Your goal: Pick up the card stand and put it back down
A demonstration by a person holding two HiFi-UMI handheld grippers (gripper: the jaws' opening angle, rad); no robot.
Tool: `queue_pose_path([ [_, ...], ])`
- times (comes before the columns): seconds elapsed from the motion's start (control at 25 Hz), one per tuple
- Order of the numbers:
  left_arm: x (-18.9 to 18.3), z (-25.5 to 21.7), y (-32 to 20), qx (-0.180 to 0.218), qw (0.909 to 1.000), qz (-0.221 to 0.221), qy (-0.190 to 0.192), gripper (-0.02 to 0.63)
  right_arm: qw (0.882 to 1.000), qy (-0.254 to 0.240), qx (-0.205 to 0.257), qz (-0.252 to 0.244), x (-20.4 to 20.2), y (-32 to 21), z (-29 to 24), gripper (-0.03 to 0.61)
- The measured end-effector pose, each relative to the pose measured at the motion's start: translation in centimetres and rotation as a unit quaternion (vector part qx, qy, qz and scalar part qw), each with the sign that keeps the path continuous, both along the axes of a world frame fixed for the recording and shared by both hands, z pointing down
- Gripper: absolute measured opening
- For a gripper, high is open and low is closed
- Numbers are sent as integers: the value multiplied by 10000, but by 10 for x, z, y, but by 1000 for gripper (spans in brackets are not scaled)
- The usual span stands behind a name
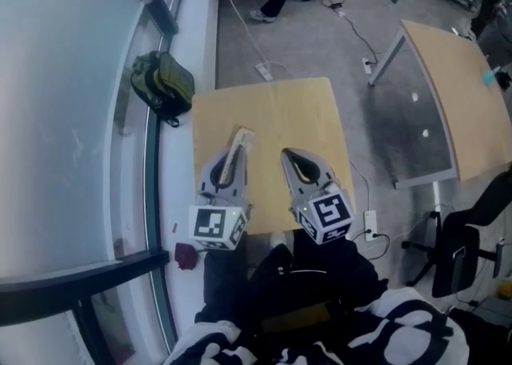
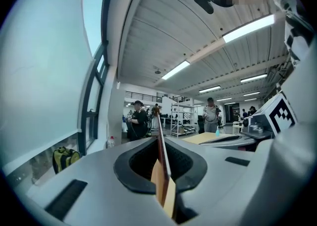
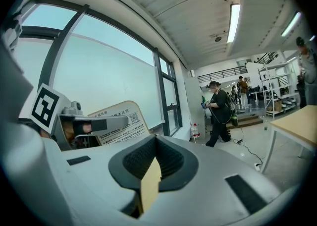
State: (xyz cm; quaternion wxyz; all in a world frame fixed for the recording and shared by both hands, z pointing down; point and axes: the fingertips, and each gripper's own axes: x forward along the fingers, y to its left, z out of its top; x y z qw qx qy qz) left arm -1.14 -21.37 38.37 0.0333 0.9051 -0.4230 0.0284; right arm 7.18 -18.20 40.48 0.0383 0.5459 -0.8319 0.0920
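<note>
over the small wooden table (image 1: 280, 107), the left gripper (image 1: 232, 160) is clamped on the card stand (image 1: 242, 137), a thin tan board that stands on edge between the jaws and sticks out past their tips. in the right gripper view its printed face, with lines of text and a square code, is turned toward the right gripper (image 1: 291, 157). whether the stand's lower edge touches the tabletop cannot be told. the right gripper sits just beside the left one, its jaws pressed together with nothing between them. both grippers point the same way across the table. a green bag (image 1: 164, 83) lies by the window (image 1: 64, 115), beyond the table's left edge.
</note>
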Motion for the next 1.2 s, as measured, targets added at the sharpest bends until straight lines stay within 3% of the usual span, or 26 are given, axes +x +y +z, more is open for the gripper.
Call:
queue_pose_path([
  [0.4,-45,-17,23,467,9924,-1136,81,21,9983,143,559,114,-27,17,-35,12],
  [0.76,-54,-30,49,832,9892,-1184,248,21,9961,230,849,-49,-54,30,-57,12],
  [1.2,-87,-9,56,432,9884,-1436,221,21,9975,272,617,-197,-63,23,-49,12],
])
